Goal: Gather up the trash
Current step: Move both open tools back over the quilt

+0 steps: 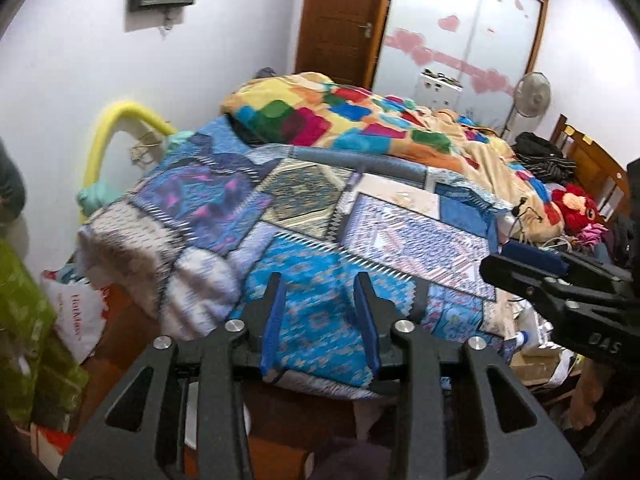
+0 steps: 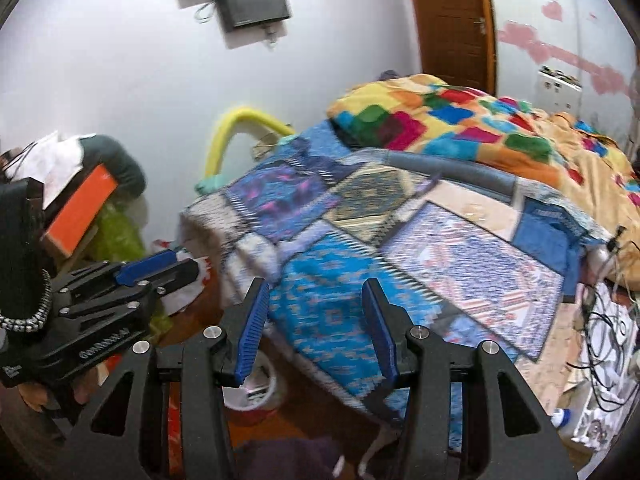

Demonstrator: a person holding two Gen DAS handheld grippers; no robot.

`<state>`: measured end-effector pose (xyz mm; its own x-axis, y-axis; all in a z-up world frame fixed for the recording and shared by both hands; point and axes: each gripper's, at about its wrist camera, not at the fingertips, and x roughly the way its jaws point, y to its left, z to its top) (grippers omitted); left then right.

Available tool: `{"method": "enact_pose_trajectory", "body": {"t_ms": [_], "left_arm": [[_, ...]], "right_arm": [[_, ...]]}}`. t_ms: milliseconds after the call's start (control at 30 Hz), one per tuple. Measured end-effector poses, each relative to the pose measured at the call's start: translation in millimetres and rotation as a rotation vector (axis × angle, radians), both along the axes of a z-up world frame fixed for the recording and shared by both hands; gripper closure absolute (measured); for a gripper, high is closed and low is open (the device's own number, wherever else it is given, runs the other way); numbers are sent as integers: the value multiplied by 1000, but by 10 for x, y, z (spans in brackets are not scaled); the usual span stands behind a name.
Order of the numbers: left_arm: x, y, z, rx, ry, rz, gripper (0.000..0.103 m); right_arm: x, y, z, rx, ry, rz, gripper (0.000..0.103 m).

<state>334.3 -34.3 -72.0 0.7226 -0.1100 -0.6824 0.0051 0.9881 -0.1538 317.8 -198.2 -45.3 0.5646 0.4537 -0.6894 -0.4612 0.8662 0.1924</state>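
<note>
just ahead of the left gripper (image 1: pixel 320 284) lies the patchwork quilt (image 1: pixel 320 216) on the bed, and its blue pads stand partly apart with nothing between them. the right gripper (image 2: pixel 316 288) beside it is likewise part-open and empty. below its fingers sits a white bin (image 2: pixel 256 392) on the floor; what is in it i cannot tell. judging by that, collecting has hardly shown results, and no piece of trash is picked out yet.

A bed (image 1: pixel 320 208) is filling the room, lying under a blue patchwork quilt (image 1: pixel 304 240), with a bright block-patterned blanket (image 1: pixel 352 120) bunching toward its far end. Beyond the bed a brown wooden door (image 1: pixel 340 20) is standing beside a white wardrobe (image 1: pixel 460 32). A fan (image 1: pixel 532 94) is standing right of the bed, and pale walls (image 1: pixel 72 72) are glowing in soft light.
</note>
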Motion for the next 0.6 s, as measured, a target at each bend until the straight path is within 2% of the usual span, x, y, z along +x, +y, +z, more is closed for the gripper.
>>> {"method": "enact_pose_trajectory", "body": {"t_ms": [133,233,267,300,433,600], "left_arm": [[323,-181,-117,-5,16,-31,59],[596,-274,-248,-10,45,-53,55],[676,-295,-289,-16,56,-55,50],[782,-318,-350,-21,71,-54,47],[1192,-385,-569,-24,127,-66,46],[1730,-478,-750,-3,150,-92,46]], "right_arm": [[271,-268,-159,-16,35,-67,57],[476,-466,-300,-31,67,-127,43],[517,-527,-330,-35,69,-147,41],[583,-590,-367,-41,74,-166,41],[837,-771,-505,-80,90,-220,40],[1113,-880,-622,-135,69,-262,40]]}}
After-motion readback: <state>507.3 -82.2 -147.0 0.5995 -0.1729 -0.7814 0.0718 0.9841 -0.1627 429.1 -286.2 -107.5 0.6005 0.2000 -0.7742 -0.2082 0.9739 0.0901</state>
